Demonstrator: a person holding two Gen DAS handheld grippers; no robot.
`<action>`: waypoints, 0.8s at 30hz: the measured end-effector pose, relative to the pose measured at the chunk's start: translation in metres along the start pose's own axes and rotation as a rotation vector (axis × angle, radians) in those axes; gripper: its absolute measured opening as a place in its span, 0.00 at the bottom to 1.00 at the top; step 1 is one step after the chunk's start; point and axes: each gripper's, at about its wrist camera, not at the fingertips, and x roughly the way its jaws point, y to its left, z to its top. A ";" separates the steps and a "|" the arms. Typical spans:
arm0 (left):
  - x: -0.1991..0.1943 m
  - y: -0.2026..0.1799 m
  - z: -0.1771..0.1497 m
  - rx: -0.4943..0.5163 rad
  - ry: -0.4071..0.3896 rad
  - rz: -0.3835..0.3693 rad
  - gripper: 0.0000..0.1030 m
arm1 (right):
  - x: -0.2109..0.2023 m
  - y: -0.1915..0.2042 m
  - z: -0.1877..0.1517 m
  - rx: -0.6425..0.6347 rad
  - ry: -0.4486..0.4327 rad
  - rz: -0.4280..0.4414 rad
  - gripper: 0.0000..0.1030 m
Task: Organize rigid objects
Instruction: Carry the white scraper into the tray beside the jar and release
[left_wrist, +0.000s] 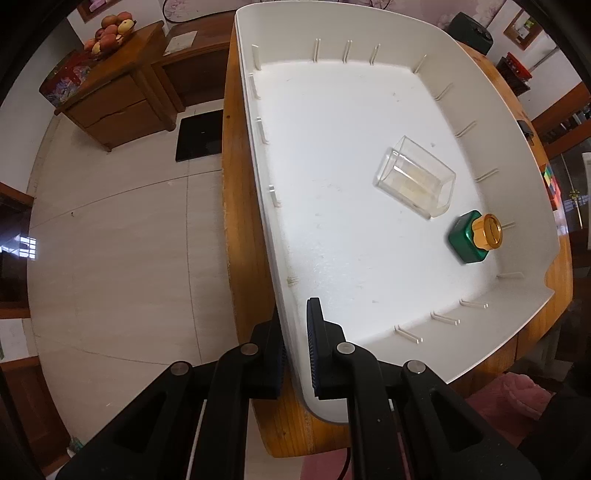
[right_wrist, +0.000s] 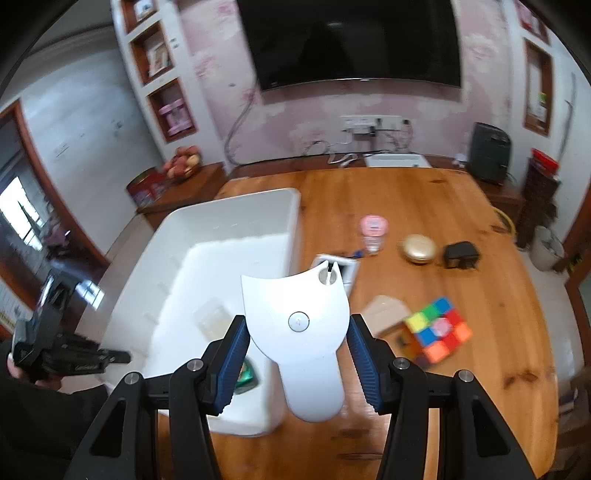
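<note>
Left gripper (left_wrist: 295, 354) points straight down, jaws pinched together on the near wall of the white bin (left_wrist: 524, 147), one pad outside the wall, one inside. Bin sits at the left edge of the wooden table (right_wrist: 424, 206); it's a shallow rectangular tub, matte white, with short raised ribs spaced along the inner walls and a scuffed floor. Inside: a clear plastic box (left_wrist: 415, 181) lying on its side, open end toward the far left, and near it, close to the right wall, a small green bottle (left_wrist: 467, 242) with a gold ribbed cap. Right gripper (right_wrist: 295, 343) is clamped on a white handheld device (right_wrist: 299, 325): smooth glossy plastic, wide fan-shaped head with a notch and small slot at the top, a round button mid-body, tapering to a rounded handle that hangs below the blue ribbed pads (right_wrist: 236, 354). Pads press on both flanks of the wide part. Device is up in the air over the bin's right wall and the table edge, not touching either. Right-wrist view is motion-blurred. On the table to the right of the bin: a Rubik's cube (right_wrist: 437, 330), pink-lidded jar (right_wrist: 373, 232), gold oval case (right_wrist: 419, 249), black power adapter (right_wrist: 461, 254), a flat white box (right_wrist: 349, 269) partly hidden behind the device.
</note>
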 end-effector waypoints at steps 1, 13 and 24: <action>0.000 0.001 0.000 -0.002 -0.002 -0.007 0.10 | 0.002 0.007 -0.001 -0.015 0.007 0.011 0.53; -0.003 0.017 -0.006 -0.035 -0.023 -0.109 0.10 | 0.031 0.070 -0.011 -0.198 0.119 0.119 0.53; -0.001 0.020 -0.003 -0.064 -0.011 -0.132 0.11 | 0.060 0.089 -0.011 -0.230 0.205 0.166 0.53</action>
